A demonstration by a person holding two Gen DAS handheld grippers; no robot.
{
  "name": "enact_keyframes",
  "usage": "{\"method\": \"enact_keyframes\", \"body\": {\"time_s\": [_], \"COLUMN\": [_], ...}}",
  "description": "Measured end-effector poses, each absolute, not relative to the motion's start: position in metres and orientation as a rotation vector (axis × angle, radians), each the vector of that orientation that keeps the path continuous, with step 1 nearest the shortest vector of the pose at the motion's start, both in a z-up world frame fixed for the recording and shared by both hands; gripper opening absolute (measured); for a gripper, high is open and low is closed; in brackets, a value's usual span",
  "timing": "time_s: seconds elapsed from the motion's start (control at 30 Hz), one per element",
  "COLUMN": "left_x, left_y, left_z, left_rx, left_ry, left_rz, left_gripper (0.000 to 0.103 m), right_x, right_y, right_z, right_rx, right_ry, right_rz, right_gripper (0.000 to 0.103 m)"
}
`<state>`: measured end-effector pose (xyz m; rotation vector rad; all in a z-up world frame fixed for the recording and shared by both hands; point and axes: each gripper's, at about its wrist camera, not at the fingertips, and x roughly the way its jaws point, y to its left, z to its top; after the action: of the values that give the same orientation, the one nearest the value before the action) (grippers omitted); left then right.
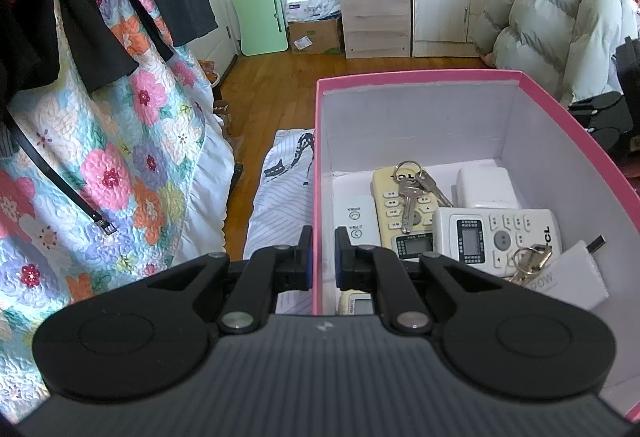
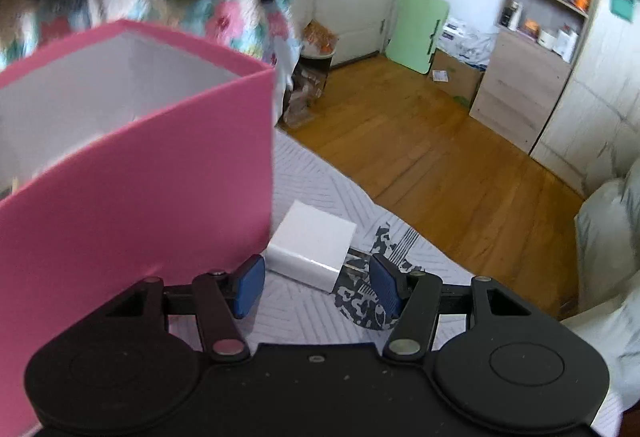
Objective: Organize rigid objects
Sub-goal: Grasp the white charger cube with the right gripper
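The left gripper (image 1: 323, 249) is clamped on the near wall of the pink box (image 1: 420, 79), one finger outside and one inside. Directly beyond the inner finger lies a small white remote (image 1: 354, 215). Further in rest a cream remote (image 1: 404, 205) with a bunch of keys (image 1: 416, 189) across it, a white TCL remote (image 1: 496, 235), a white adapter block (image 1: 486, 187) against the far wall, and a second key ring (image 1: 528, 263) beside a white pouch (image 1: 568, 277) with a dark tab at its corner. The bed cover (image 1: 280, 197) lies beneath the box; a floral quilt (image 1: 120, 157) hangs to the left.

The right gripper (image 2: 316, 287) has its jaws released and holds nothing; the blue pads (image 2: 250, 285) stand well apart. A white charger (image 2: 312, 247) lies on the bed cover just beyond the fingertips, roughly centred on the gap between them, with its metal prongs pointing towards the right-hand pad. No pad touches it. The pink box stands immediately to the left, its corner close to the charger and its wall near the left-hand pad, limiting room on that side. Wooden floor (image 2: 440, 141) lies beyond the bed edge.
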<state>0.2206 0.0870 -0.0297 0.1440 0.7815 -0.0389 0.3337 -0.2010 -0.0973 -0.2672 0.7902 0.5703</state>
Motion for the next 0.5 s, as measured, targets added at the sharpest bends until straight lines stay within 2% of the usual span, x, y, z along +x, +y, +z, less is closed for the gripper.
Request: {"method": "enact_keyframes", "body": {"time_s": [0.23,0.5], "left_x": [0.220,0.219], "left_y": [0.089,0.088], "left_z": [-0.029,-0.029], "left_rx": [0.150,0.155], "left_ry": [0.784,0.785], "left_rz": [-0.038,-0.038], "left_gripper": [0.007,0.007], "right_x": [0.302,0.264], "right_y": [-0.213,-0.234], "right_z": [-0.095,-0.081], "right_rx": [-0.221,-0.165], "right_ry": [0.774,0.903], "right_rz": [0.548,0.481], "right_gripper": [0.062,0.062]}}
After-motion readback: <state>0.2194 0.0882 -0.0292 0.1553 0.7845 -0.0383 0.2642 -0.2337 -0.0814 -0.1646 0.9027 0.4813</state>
